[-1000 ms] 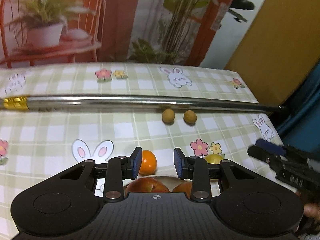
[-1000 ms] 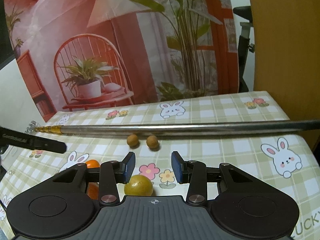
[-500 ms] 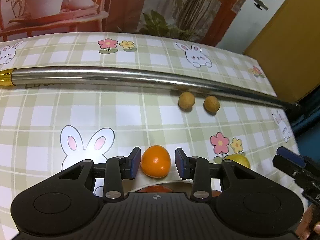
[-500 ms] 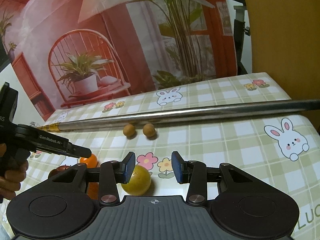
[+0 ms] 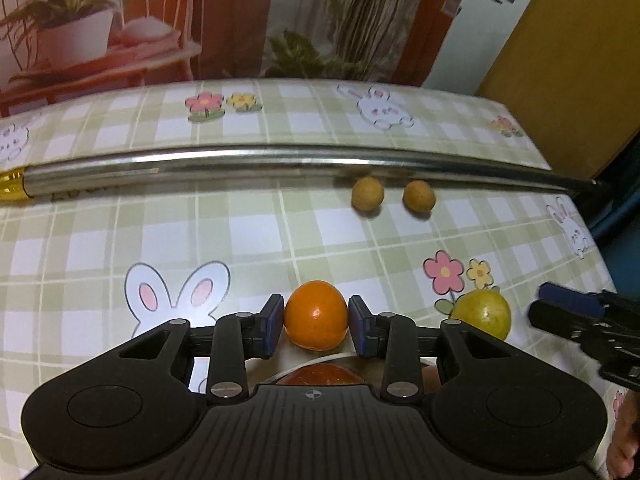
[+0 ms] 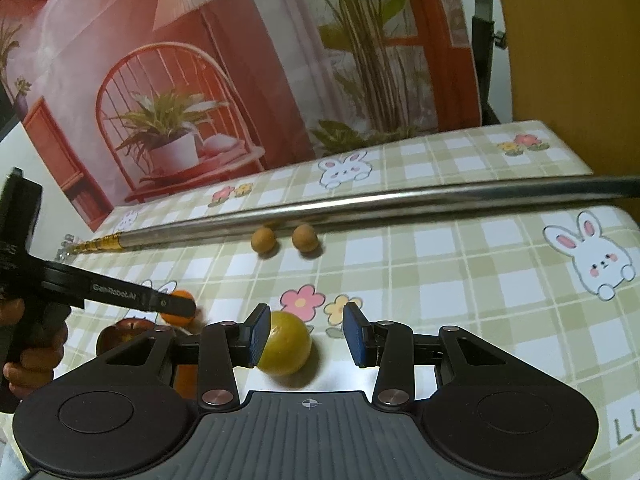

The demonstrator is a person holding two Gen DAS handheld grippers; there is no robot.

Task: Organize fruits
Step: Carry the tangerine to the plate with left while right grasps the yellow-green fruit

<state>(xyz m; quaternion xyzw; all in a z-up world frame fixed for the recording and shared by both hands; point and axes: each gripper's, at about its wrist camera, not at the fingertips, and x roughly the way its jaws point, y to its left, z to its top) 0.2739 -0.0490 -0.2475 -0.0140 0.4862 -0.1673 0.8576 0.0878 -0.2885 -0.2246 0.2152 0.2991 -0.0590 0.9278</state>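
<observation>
I see a table (image 6: pixel 460 264) covered by a green-and-white checked cloth printed with bunnies and flowers. Behind it hangs a printed backdrop (image 6: pixel 248 60) showing a red wire chair, a potted plant and tall palm stems. To the right stands a mustard-yellow panel (image 6: pixel 572 40). Lighting is dim and warm.

Surface: a table (image 5: pixel 100 240) is carrying a green-and-white checked cloth printed with rabbits and flowers.
Rod: a long metal rod (image 5: pixel 280 158) with a gold end is lying across the far half.
Small fruits: two small brown round fruits (image 5: pixel 367 194) are sitting side by side just before the rod.
Orange: an orange (image 5: pixel 316 314) is resting near the front.
Yellow fruit: a yellow-green fruit (image 6: pixel 286 342) is sitting beside the flower print.
Apple: a red apple (image 6: pixel 124 330) is sitting at the front; its support cannot be told.
</observation>
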